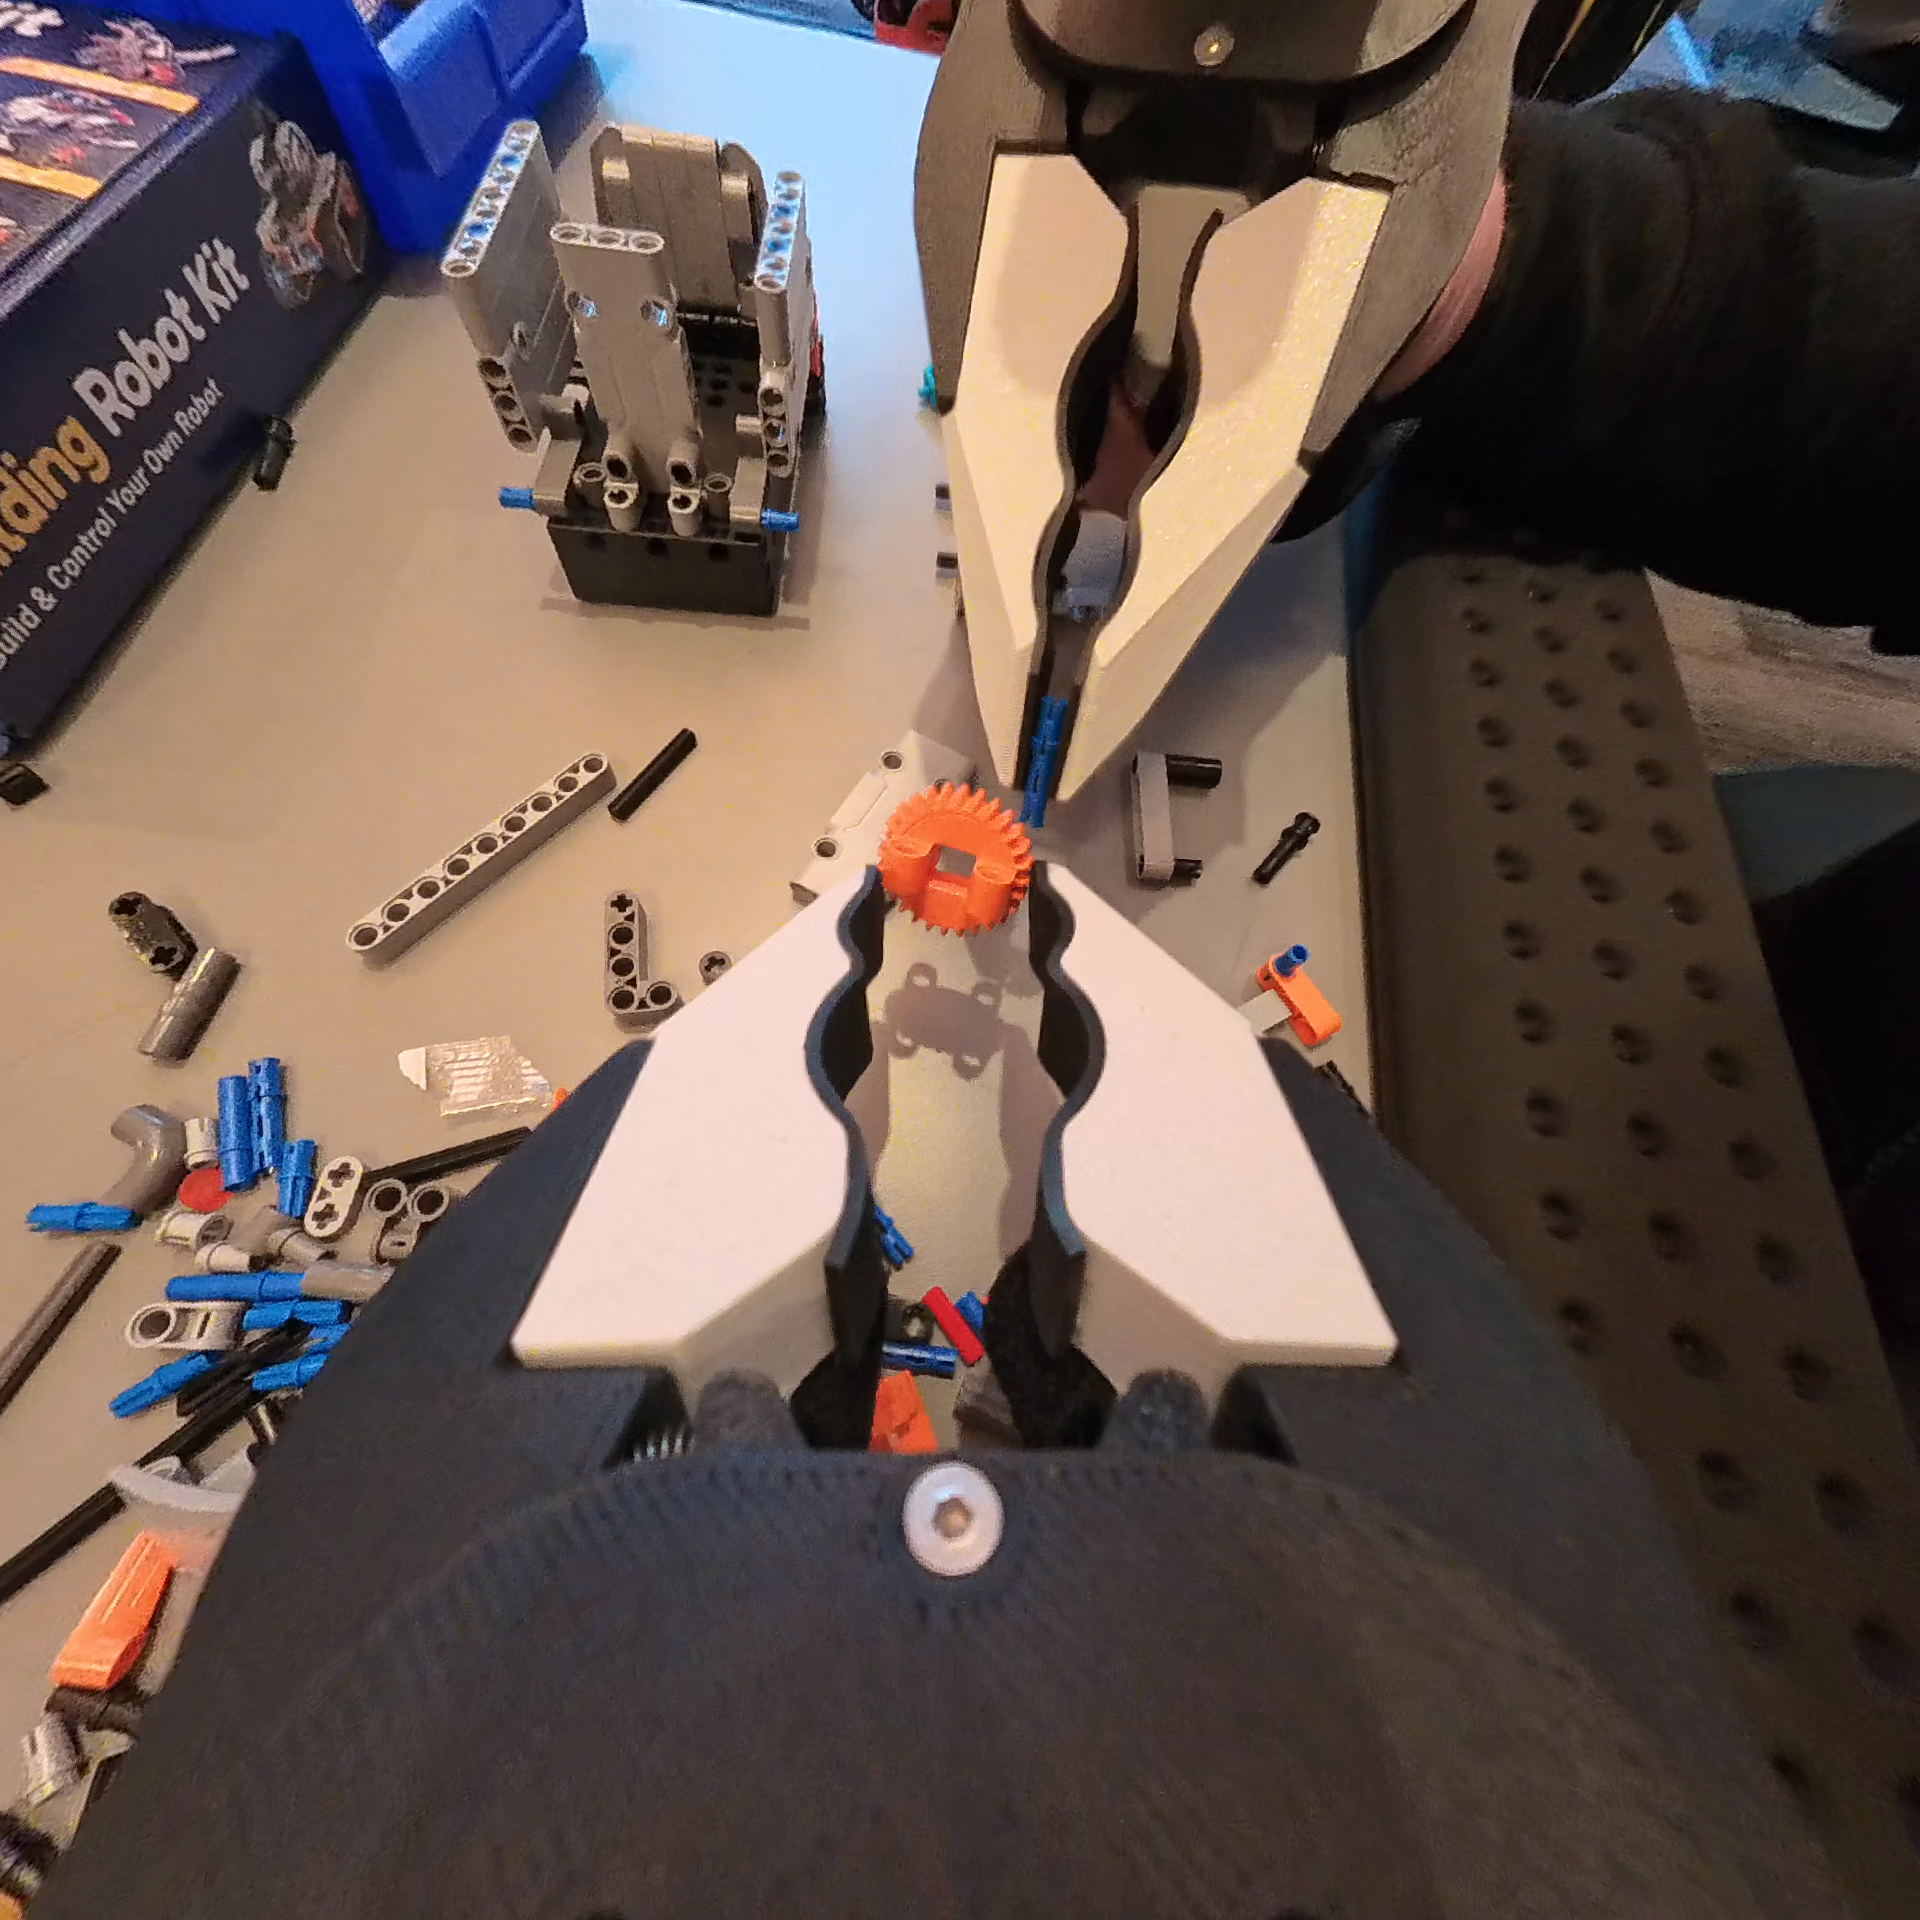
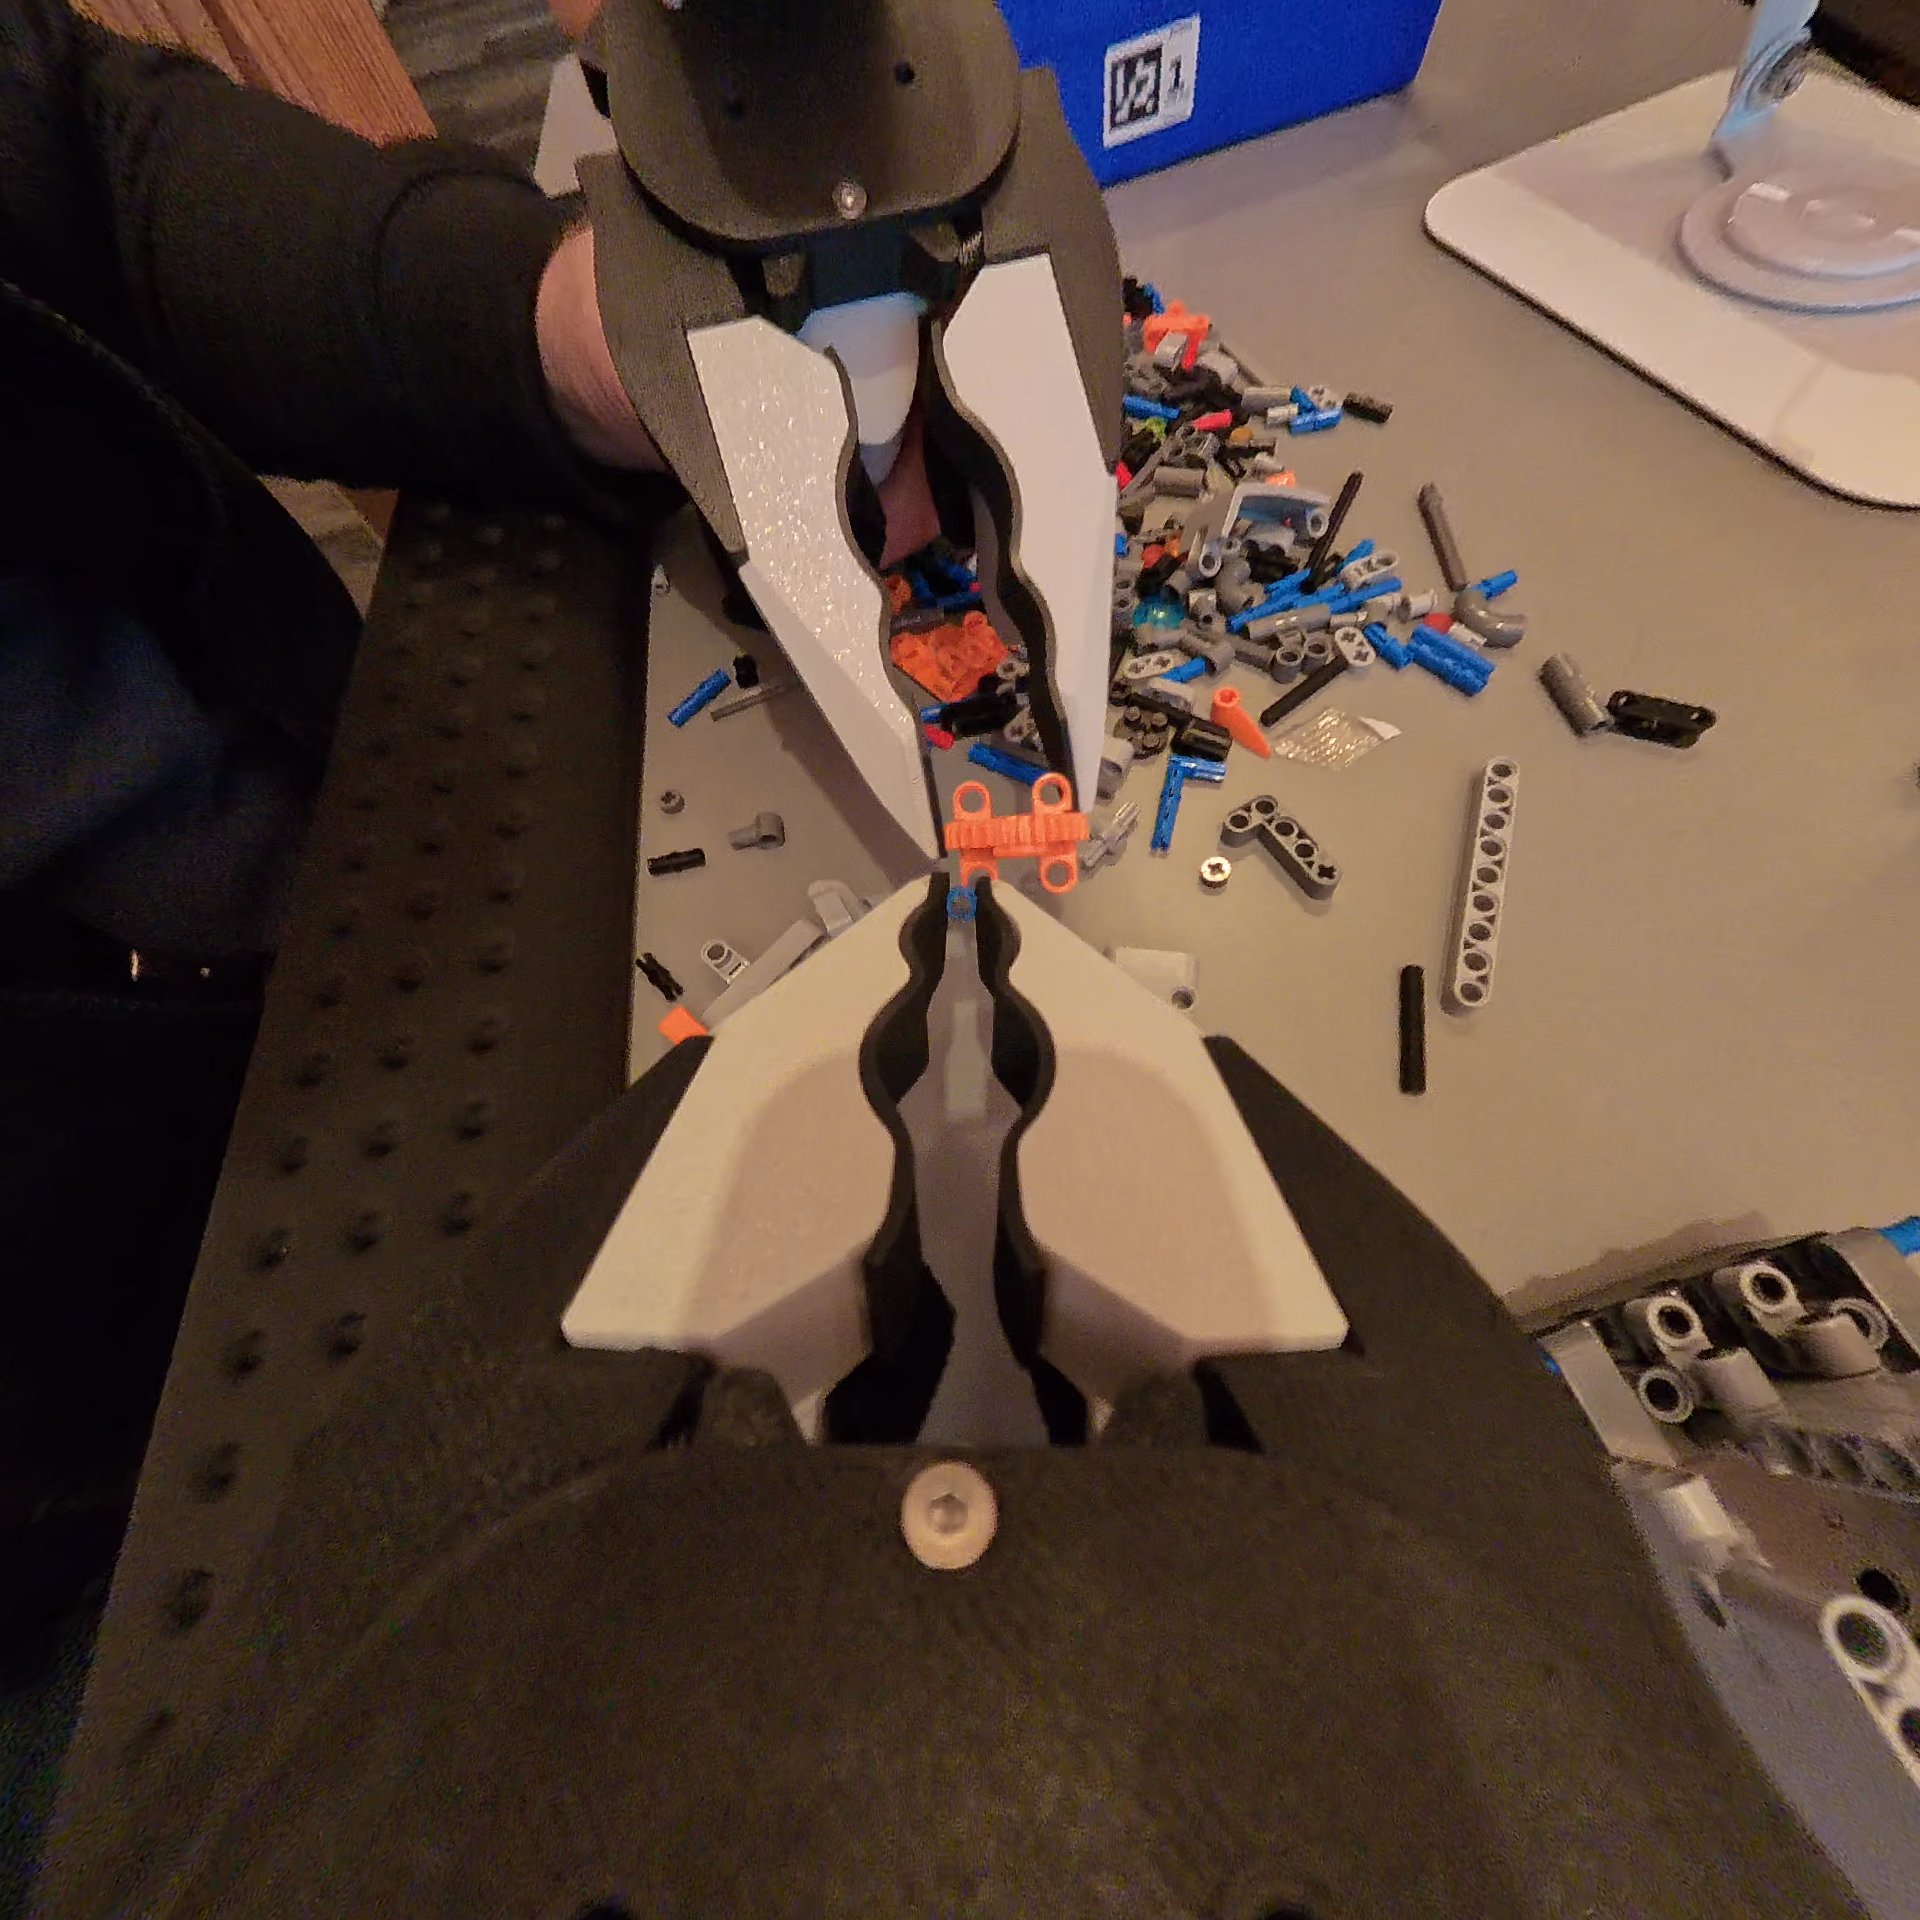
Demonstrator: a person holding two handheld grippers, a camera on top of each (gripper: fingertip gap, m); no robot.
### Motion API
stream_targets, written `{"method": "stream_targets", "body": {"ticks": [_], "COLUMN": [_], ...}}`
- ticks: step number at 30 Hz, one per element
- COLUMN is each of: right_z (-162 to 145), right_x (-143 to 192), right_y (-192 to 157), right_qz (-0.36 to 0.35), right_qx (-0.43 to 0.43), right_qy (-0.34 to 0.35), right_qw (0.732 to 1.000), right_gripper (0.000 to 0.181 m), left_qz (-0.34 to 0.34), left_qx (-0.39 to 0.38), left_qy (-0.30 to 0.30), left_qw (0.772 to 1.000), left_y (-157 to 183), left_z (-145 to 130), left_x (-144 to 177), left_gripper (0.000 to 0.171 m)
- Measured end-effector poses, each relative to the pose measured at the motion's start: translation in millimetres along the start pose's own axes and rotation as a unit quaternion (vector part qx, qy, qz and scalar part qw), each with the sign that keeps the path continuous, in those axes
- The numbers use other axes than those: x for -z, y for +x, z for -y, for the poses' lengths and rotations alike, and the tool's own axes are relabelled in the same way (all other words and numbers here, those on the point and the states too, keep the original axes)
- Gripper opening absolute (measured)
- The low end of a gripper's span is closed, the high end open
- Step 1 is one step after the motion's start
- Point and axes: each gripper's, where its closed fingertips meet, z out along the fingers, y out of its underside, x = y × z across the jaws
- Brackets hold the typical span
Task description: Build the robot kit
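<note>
My left gripper is shut on an orange toothed gear piece and holds it above the grey table. It also shows in the right wrist view, gripped by the left gripper coming from the top. My right gripper is shut on a small blue pin. In the left wrist view the right gripper points down from above, and the blue pin tip sits right at the gear's rim. The two grippers meet tip to tip.
A grey and black brick assembly stands behind. A dark blue kit box and blue bin lie at the left. Loose pins and beams litter the table. A black perforated chair arm borders the table edge. A white stand base sits far right. My left and right fingertips are right by each other.
</note>
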Motion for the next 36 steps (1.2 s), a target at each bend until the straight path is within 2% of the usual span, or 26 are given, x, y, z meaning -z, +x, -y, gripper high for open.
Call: {"method": "stream_targets", "body": {"ticks": [20,36], "right_z": [29,42], "right_x": [15,23], "right_y": [-1,-6], "right_qz": [0.003,0.010], "right_qx": [-0.003,0.008], "right_qy": [0.092,0.130], "right_qw": [0.996,0.991], "right_gripper": [0.003,0.003], "left_qz": [-0.004,-0.016], "left_qx": [0.023,0.047], "left_qy": [0.087,0.132], "left_qw": [0.996,0.990], "left_y": [3,7], "left_z": [32,47], "left_x": [17,27], "left_gripper": [0.025,0.025]}}
